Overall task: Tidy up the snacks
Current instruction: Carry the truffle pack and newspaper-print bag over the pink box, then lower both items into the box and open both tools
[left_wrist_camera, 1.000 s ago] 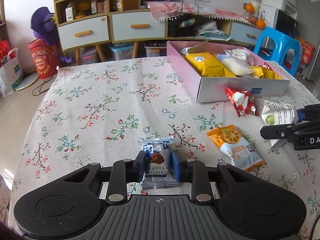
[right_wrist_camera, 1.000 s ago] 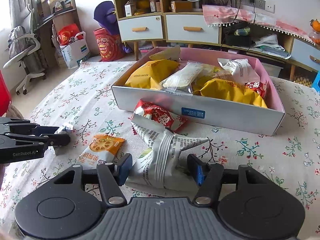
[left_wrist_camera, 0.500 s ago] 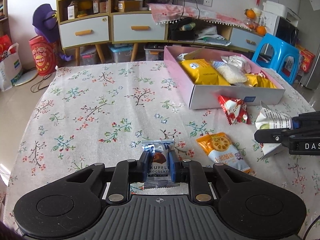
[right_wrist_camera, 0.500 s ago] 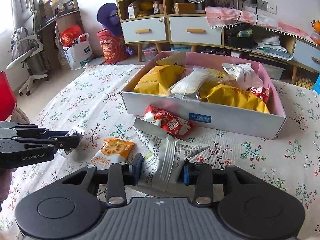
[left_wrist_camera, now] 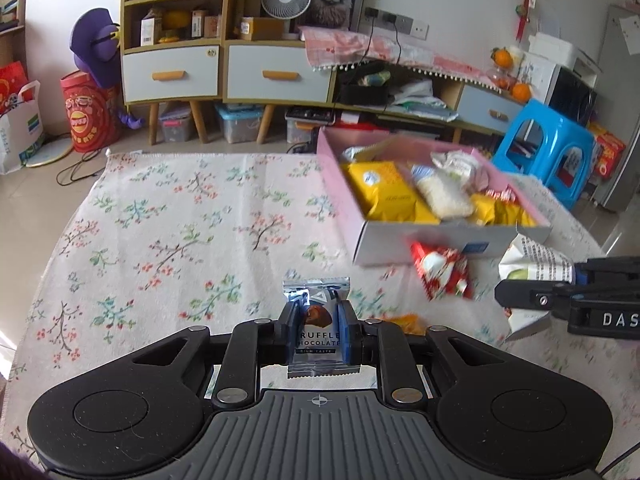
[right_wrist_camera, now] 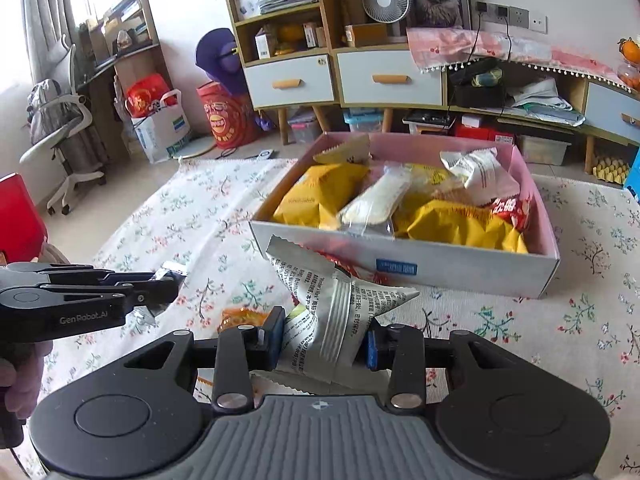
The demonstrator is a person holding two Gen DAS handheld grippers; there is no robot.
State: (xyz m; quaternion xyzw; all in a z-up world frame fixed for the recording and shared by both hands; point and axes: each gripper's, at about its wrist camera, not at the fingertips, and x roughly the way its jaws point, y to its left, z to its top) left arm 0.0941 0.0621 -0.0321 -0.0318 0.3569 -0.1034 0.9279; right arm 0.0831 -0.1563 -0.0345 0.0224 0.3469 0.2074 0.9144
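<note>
**A:** Status on the snack sort?

**B:** Looks like mid-carry, both sides loaded. Left gripper (left_wrist_camera: 319, 330) is clenched on the truffle chocolate packet (left_wrist_camera: 317, 326), which stands upright between the blue pads and seems clear of the tablecloth (left_wrist_camera: 180, 232). Right gripper (right_wrist_camera: 326, 344) is clamped on the silver-white pouch (right_wrist_camera: 332, 312), pinched at mid-body so the foil buckles.

**A:** Target?

**B:** The pink box (right_wrist_camera: 460, 270). It sits ahead of the right claw and slightly to its right; from the left claw it is ahead and well to the right. Already holds yellow bags, a clear pack of white snacks and another silver pouch.

**A:** Next move?

**B:** My read: carry each packet over the box's near wall and let go inside. The near half is crowded, so aim for a gap. Go one claw at a time, since they sit close together.

**A:** Leftovers?

**B:** Red packet (left_wrist_camera: 440, 270) lies against the box's front wall, ahead-right of the left claw. Orange packet (right_wrist_camera: 240, 316) lies flat, just left of the right claw's left finger, partly hidden.

**A:** Handling notes?

**B:** All crinkly film with serrated end seals. The chocolate is small, flat and glossy, likely slippery. The pouch is puffy and soft with printed text; it deforms and could slide out.
</note>
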